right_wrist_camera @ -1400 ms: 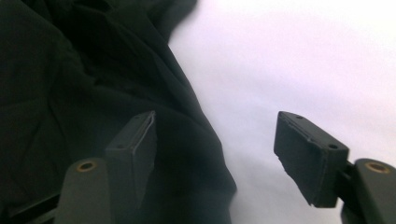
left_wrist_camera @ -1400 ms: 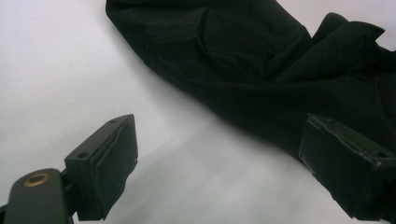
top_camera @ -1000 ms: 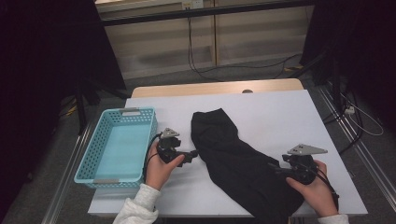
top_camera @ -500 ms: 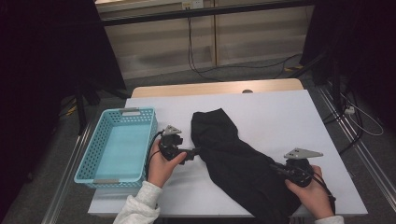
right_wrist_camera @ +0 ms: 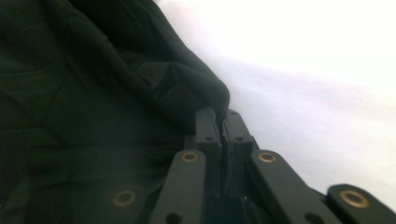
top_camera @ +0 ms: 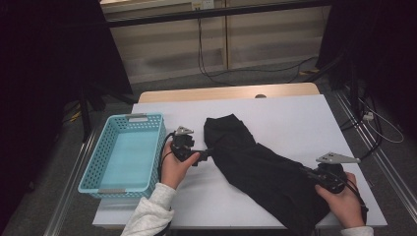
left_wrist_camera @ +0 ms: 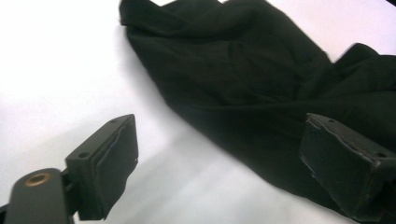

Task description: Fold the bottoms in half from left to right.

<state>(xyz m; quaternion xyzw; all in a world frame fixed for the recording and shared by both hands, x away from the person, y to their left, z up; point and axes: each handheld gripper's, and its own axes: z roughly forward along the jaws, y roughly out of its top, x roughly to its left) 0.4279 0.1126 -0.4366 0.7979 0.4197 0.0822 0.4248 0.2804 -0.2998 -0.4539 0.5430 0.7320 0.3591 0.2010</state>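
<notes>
One crumpled black cloth garment lies slantwise on my white table. My right gripper has just closed, pinching its edge; my left gripper gapes beside it.

Black grippers (brass rivets, grey top plates), white sleeves.

Cloth across the middle of the table, basket at its left

The table bears a basket at its left edge and a cloth that runs from the centre toward the near right corner. The left gripper sits between basket and cloth, just beside the cloth's left edge; the right gripper is at the cloth's near right end.
</notes>
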